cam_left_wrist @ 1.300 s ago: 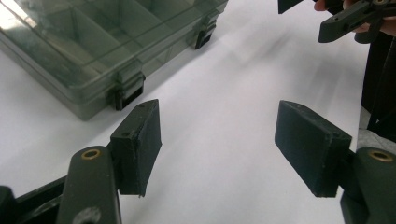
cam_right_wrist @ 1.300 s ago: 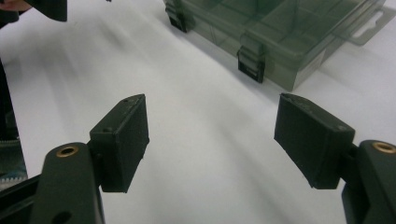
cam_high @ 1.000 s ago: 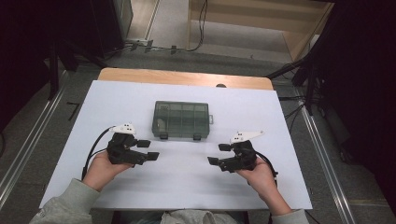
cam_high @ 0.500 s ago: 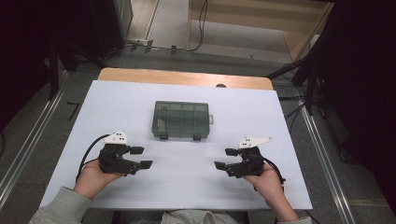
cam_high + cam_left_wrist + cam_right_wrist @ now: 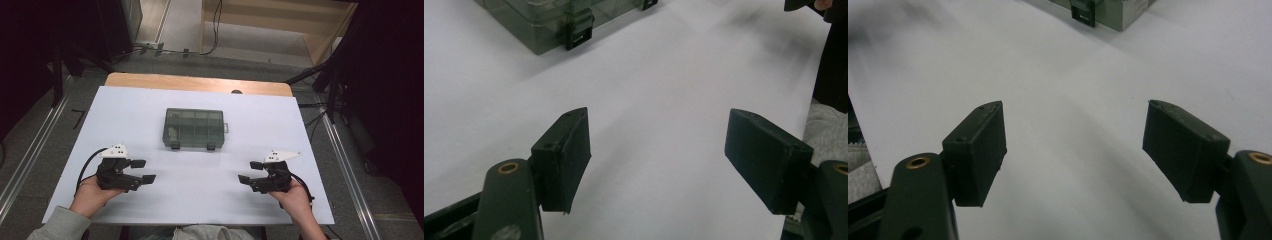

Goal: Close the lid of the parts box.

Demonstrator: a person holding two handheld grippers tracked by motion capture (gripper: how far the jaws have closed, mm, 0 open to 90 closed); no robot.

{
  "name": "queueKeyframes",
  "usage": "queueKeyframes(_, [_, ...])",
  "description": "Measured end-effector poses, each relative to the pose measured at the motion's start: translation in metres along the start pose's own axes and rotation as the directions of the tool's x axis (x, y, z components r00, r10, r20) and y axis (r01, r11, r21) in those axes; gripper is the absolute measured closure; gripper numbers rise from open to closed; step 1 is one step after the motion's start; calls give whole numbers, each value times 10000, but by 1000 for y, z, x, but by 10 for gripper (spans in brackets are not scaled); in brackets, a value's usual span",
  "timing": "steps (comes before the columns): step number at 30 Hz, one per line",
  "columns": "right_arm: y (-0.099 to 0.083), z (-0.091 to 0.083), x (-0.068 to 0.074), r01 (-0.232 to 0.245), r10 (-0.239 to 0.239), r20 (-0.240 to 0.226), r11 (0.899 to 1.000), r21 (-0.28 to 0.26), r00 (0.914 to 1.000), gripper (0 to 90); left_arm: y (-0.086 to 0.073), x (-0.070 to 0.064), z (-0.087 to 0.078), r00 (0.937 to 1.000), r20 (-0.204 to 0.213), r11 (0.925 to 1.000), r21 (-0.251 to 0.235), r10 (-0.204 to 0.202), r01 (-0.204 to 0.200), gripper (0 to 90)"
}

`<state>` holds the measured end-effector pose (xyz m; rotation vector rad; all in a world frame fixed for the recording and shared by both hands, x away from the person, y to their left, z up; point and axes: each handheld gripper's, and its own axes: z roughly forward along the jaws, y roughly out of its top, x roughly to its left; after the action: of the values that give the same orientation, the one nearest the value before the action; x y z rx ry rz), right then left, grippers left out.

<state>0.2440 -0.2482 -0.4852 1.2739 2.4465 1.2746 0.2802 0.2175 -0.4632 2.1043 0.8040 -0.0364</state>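
Note:
A shut, smoky-green compartment box (image 5: 193, 128) with two dark latches on its near side lies in the middle of the white table sheet (image 5: 200, 200). My left gripper (image 5: 142, 170) rests low at the near left, open, with nothing between its jaws. My right gripper (image 5: 250, 171) sits at the near right, also open and empty. Both point inward toward each other. In the left gripper view the box corner (image 5: 549, 20) and one latch lie ahead at upper left of the gripper (image 5: 659, 145). In the right gripper view a latch of the box (image 5: 1083, 11) shows at the top beyond the gripper (image 5: 1075, 145).
A wooden table edge (image 5: 200, 83) shows beyond the sheet. Metal rails (image 5: 30, 155) run along both sides on the floor, with cables and a wooden frame (image 5: 270, 20) at the back. A wide stretch of bare sheet lies between the two grippers.
Both hands have drawn back toward the near edge of the table and slightly outward, away from the box. The jaws stay open and the box has not moved.

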Motion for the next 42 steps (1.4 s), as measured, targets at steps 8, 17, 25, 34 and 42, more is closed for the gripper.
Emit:
queueKeyframes(8, [-3, 2, -3, 20, -21, 96, 9999, 141, 10000, 237, -2, 4, 3, 9999, -101, 10000, 56, -60, 60, 269])
queueKeyframes(17, [-2, 3, -3, 35, -36, 21, 9999, 151, 10000, 237, -1, 4, 4, 10000, -83, 9999, 119, -25, 26, 269])
queueKeyframes(25, [-2, 3, -3, 41, -41, -3, 9999, 139, 10000, 237, -1, 3, 4, 10000, -37, 10000, 90, -27, 27, 269])
queueKeyframes(34, [-2, 3, -3, 34, -33, -70, 9999, 150, 10000, 237, -1, 3, 4, 10000, -36, 10000, 90, 3, -3, 269])
queueKeyframes(42, [-2, 4, -3, 31, -30, -63, 9998, 179, 10000, 237, -1, 3, 4, 10000, -57, 10000, 83, 9, -8, 269])
